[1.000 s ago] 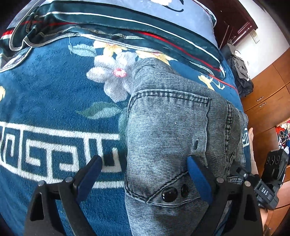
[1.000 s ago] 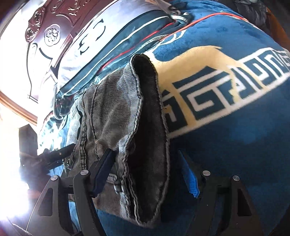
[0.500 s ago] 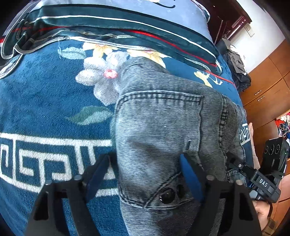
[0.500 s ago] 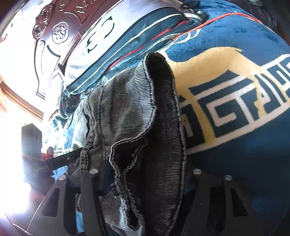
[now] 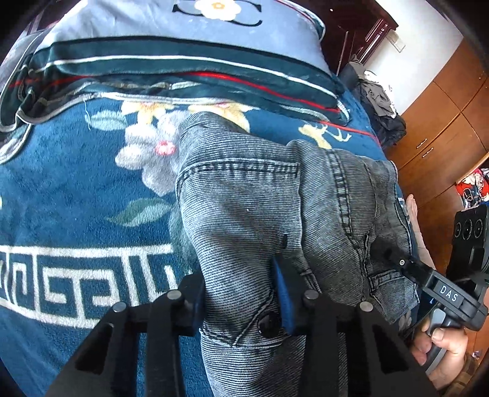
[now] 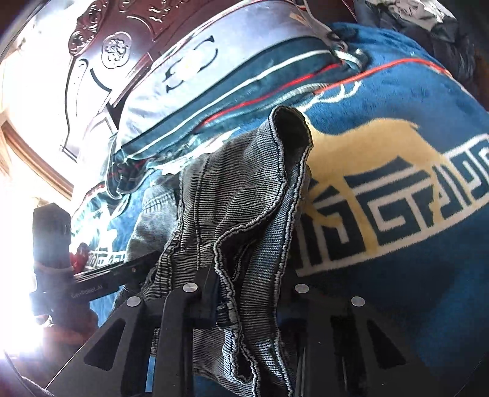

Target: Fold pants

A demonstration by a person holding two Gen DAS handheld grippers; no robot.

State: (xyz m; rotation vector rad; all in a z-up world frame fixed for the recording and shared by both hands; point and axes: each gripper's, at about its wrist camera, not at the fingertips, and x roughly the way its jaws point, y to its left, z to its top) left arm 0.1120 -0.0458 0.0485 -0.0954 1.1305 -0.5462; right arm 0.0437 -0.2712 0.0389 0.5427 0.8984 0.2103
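Grey denim pants (image 5: 244,198) lie bunched on a blue patterned blanket (image 5: 76,183). My left gripper (image 5: 241,293) is shut on the pants at the pocket corner by a black button (image 5: 268,323), and the cloth bulges up between the fingers. My right gripper (image 6: 249,293) is shut on the pants (image 6: 238,195) at the stitched waistband edge, which stands up in a fold. The right gripper also shows in the left wrist view (image 5: 428,281) at the pants' right side, held by a hand.
A striped folded quilt (image 5: 183,70) and a pale pillow (image 5: 198,21) lie at the head of the bed. A carved headboard (image 6: 101,52) is behind. Wooden cabinets (image 5: 443,122) and a pile of dark clothes (image 5: 376,100) stand to the right.
Both grippers were open around the pants and have closed on the cloth. The denim has gathered and lifted between the fingers.
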